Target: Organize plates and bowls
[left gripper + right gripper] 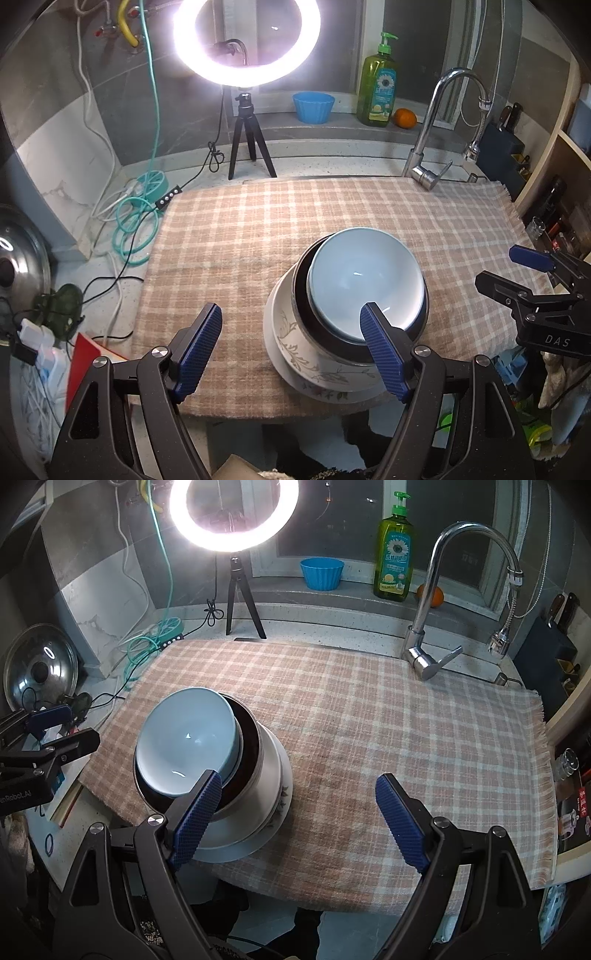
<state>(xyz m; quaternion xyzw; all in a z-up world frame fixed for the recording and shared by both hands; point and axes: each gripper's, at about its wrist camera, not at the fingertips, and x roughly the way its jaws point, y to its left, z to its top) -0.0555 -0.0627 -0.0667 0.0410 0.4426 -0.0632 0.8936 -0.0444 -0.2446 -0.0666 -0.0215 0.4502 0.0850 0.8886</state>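
A checked cloth [258, 236] covers the table [332, 626]; near its front edge a floral plate [295, 354] carries a dark-lined bowl [325, 343] with a pale blue bowl [364, 280] nested on top. The left tongs [291, 347] and right tongs [299, 816] both gape wide, holding nothing.

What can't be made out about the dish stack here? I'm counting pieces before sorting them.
- Dark bowl: its inside is hidden by the blue bowl nested in it, both views.
- Floral bowl: its inside is hidden by the bowls above, so extra pieces cannot be ruled out.
- White plate: its near edge is hidden behind a blue finger, right wrist view.
- Stack's near right side: covered by a finger, left wrist view.
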